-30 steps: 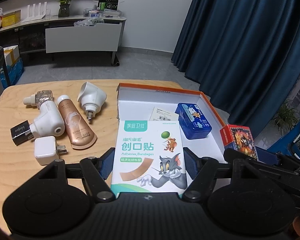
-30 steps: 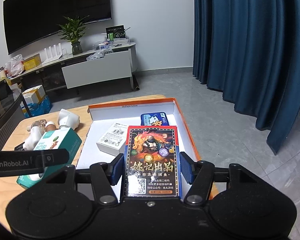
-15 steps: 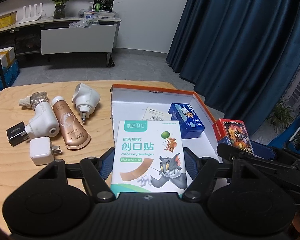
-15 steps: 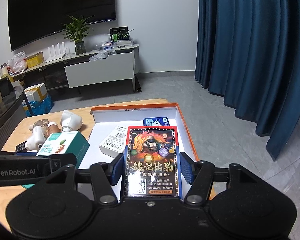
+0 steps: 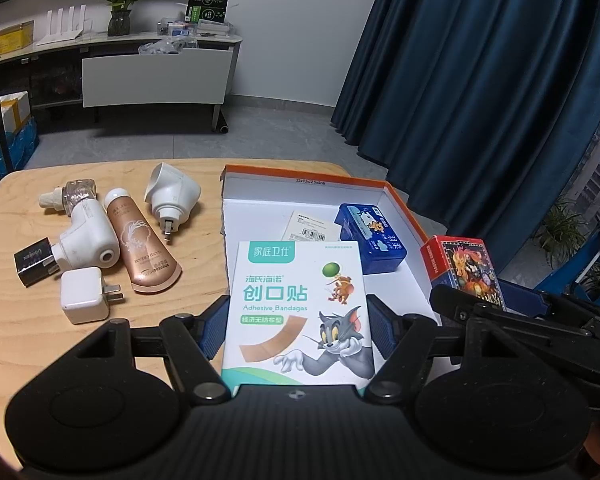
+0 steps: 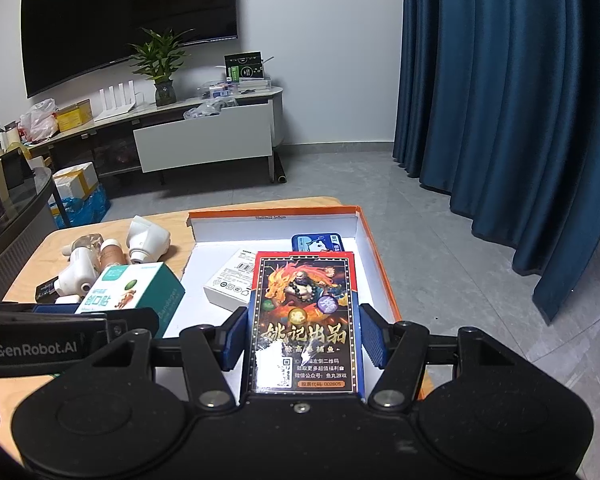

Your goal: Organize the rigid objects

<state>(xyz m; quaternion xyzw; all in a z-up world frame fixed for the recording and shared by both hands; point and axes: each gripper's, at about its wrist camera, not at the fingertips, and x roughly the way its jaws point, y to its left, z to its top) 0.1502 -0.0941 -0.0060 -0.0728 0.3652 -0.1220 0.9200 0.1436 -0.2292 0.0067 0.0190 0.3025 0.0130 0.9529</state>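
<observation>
My left gripper [image 5: 298,330] is shut on a white and teal adhesive bandage box [image 5: 298,304], held above the near left part of the orange-rimmed open box [image 5: 304,178]. My right gripper [image 6: 303,334] is shut on a red playing card box [image 6: 305,316], held over the near right part of the same open box [image 6: 276,213]. The open box holds a blue tin [image 5: 372,238] and a white carton [image 6: 231,280]. The card box also shows in the left wrist view [image 5: 462,268], the bandage box in the right wrist view [image 6: 134,292].
On the wooden table [image 5: 20,320] left of the open box lie a white plug-in device [image 5: 172,196], a bronze hand cream tube [image 5: 140,246], another white device [image 5: 86,236], a white charger [image 5: 85,294] and a black adapter [image 5: 32,260]. Blue curtains [image 6: 512,100] hang right.
Both grippers have lifted and drawn back a little with their boxes still held. The table and open box look slightly farther away.
</observation>
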